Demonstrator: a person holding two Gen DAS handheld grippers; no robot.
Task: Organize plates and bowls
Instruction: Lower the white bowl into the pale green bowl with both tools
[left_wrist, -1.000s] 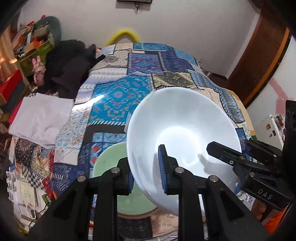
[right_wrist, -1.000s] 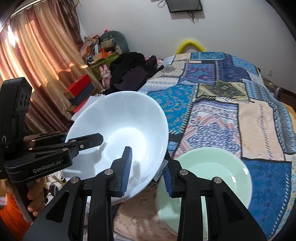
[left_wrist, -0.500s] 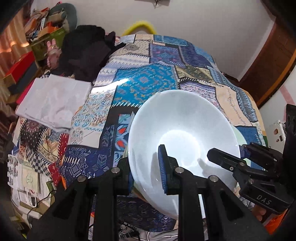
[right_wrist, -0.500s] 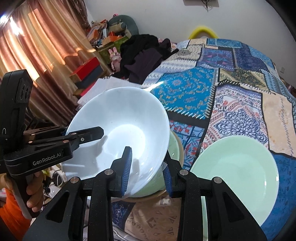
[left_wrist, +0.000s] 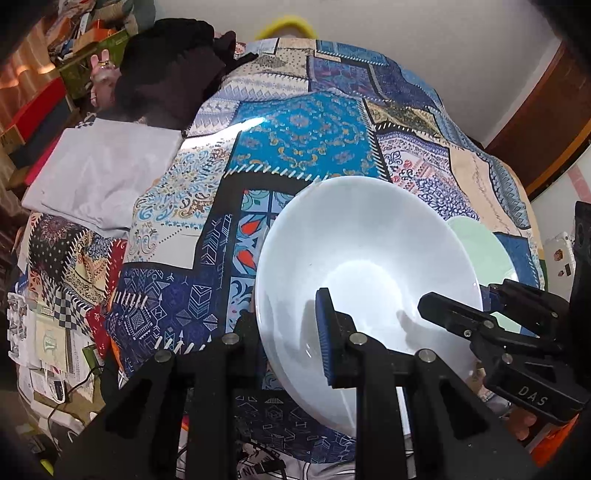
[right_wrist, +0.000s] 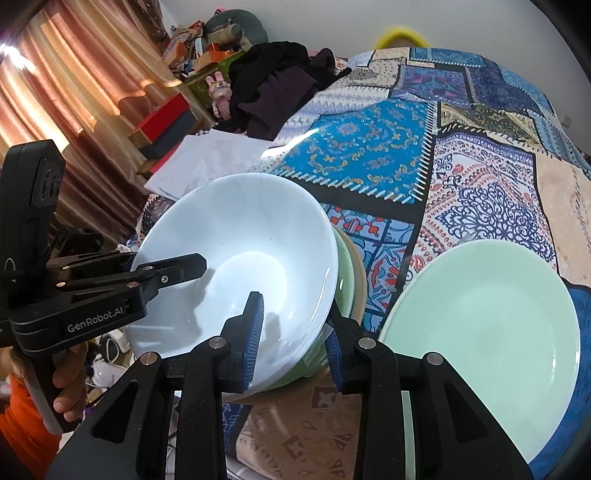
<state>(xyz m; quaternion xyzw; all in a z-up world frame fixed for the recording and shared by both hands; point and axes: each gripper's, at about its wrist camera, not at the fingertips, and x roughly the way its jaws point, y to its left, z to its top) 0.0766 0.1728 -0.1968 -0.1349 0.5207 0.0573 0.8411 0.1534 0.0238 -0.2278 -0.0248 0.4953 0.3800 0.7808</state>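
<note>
Both grippers, left (left_wrist: 288, 332) and right (right_wrist: 295, 332), clamp opposite rims of a white bowl (right_wrist: 240, 273), nested atop a green bowl (right_wrist: 345, 280) left of a green plate (right_wrist: 480, 332) on the patchwork bedspread (right_wrist: 369, 155).

1. This is a bedroom in a home: a patchwork bedspread (left_wrist: 303, 147) covers a bed that fills most of both views.
2. A heap of dark clothes (right_wrist: 280, 81) and a folded white cloth (left_wrist: 99, 177) lie at the bed's far left.
3. Orange-brown curtains (right_wrist: 81, 74) hang at the left.
4. Boxes and toys (right_wrist: 207, 48) clutter the far left corner.
</note>
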